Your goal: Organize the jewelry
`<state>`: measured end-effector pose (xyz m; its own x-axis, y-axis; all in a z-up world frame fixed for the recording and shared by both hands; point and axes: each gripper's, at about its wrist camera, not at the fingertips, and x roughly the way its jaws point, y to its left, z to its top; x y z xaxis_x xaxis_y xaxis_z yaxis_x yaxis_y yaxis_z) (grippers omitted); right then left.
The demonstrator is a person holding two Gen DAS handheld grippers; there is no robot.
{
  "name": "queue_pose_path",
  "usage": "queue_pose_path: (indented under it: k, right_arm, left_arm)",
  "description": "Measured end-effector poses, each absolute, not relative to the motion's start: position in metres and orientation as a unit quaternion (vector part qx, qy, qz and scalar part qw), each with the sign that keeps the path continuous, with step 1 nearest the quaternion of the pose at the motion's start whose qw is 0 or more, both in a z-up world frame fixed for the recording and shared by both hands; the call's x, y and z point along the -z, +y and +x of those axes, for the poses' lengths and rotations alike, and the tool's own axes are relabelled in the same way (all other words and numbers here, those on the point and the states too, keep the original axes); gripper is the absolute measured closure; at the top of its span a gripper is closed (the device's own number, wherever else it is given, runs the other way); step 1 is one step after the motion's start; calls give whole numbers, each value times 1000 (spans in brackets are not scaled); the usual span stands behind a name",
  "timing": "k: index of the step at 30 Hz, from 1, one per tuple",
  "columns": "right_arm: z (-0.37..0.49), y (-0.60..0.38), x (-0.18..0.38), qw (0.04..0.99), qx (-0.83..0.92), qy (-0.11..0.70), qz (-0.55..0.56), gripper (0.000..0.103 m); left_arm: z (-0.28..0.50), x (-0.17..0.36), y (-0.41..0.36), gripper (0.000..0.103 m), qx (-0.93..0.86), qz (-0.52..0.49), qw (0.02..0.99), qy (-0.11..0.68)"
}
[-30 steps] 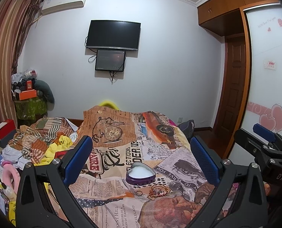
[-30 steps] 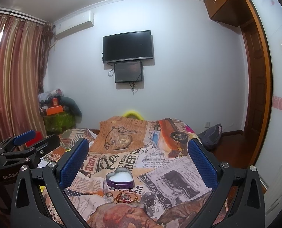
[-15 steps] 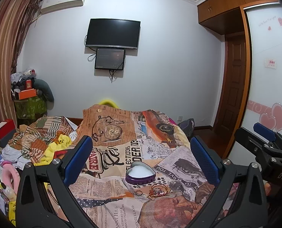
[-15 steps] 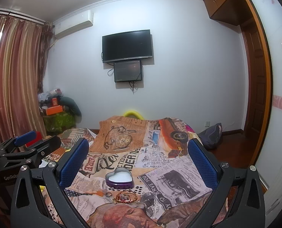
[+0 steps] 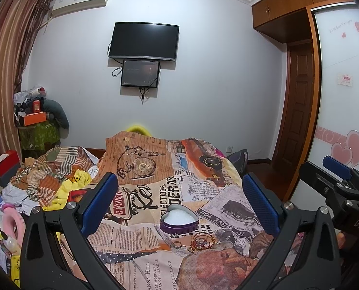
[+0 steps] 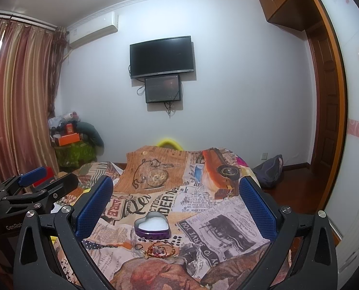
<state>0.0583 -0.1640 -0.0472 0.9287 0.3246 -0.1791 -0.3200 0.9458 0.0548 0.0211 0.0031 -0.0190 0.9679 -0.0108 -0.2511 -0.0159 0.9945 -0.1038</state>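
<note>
Almost nothing is changing: the left gripper (image 5: 179, 200) and right gripper (image 6: 177, 198) are still hovering wide open and empty. The jewelry (image 5: 201, 240) is lying beside the heart box (image 5: 179, 220), mid-bed (image 5: 136, 236), so sorting is not yet starting.

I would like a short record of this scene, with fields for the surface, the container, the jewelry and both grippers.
surface: bed with newspaper-print cover
container: purple heart-shaped tin, open, white lining
jewelry: gold bracelet and small ring, on the cover in front of the tin, outside it
left hand-held gripper: open, empty, above the bed
right hand-held gripper: open, empty, above the bed
</note>
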Motion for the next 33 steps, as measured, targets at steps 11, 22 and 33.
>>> queue_pose_path:
  k: [11,22,33]
  right_arm:
    - [66,-164,49,981,-164,106,12,0]
    - [85,-164,61,978,-161,133,10,0]
    - [122,-161,88,969,-153,195,-6,0]
  left_arm:
    - [29,21,4,0,-3,-54,989,137]
    - [56,34,8,0,-11,-58,983,171]
    - [100,73,21,0,-26,-63,968,243]
